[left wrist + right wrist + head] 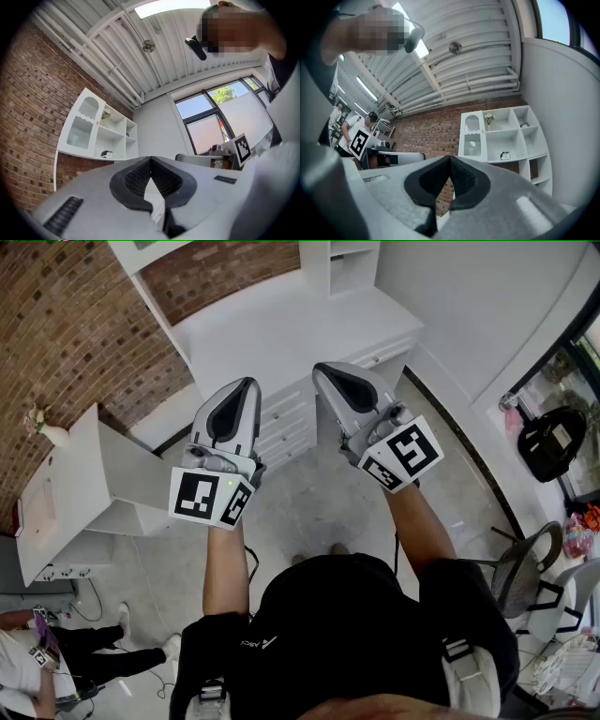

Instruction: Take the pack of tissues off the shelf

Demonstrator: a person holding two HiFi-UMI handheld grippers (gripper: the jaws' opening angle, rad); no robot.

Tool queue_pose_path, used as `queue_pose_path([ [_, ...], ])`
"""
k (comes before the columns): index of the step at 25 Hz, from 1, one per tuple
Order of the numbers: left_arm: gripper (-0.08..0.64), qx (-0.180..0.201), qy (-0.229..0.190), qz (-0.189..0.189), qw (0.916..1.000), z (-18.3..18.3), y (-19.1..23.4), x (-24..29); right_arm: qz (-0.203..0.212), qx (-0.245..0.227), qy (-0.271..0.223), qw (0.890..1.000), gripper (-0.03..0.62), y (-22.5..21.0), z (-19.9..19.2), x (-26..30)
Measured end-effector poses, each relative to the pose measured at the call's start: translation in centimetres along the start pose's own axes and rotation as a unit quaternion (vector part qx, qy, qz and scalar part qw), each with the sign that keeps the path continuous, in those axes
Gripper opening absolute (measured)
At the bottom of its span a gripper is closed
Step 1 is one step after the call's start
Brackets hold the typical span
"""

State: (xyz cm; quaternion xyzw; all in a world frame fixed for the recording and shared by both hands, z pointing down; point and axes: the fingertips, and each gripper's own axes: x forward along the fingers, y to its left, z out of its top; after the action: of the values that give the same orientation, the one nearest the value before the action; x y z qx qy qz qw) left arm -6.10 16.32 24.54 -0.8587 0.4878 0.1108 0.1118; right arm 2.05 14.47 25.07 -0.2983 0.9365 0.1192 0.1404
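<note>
A small dark-and-white pack, probably the pack of tissues (505, 155), lies in a lower middle compartment of a white wall shelf (520, 140) on the brick wall, far from both grippers. In the left gripper view the same pack (107, 153) sits small on that shelf (115, 133). My left gripper (247, 383) and right gripper (322, 369) are held up side by side in front of the person's chest. Both are shut and hold nothing. The left pads meet at their tips (151, 159). So do the right ones (450, 158).
Below the grippers runs a white counter with drawers (291, 343). A white unit with a small flower vase (45, 430) stands at the left. Someone sits on the floor at lower left (66, 652). A chair (520, 568) and a black bag (553, 442) stand at the right.
</note>
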Motion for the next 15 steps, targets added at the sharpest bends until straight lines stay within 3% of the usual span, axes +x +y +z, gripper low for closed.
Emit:
queue_pose_path([
  [15,-0.002,0.000,0.003,0.005,1.0000,-0.6,-2.0,2.2,0.012,0.012,-0.012,1.000,0.002,-2.2,0.8,-1.6],
])
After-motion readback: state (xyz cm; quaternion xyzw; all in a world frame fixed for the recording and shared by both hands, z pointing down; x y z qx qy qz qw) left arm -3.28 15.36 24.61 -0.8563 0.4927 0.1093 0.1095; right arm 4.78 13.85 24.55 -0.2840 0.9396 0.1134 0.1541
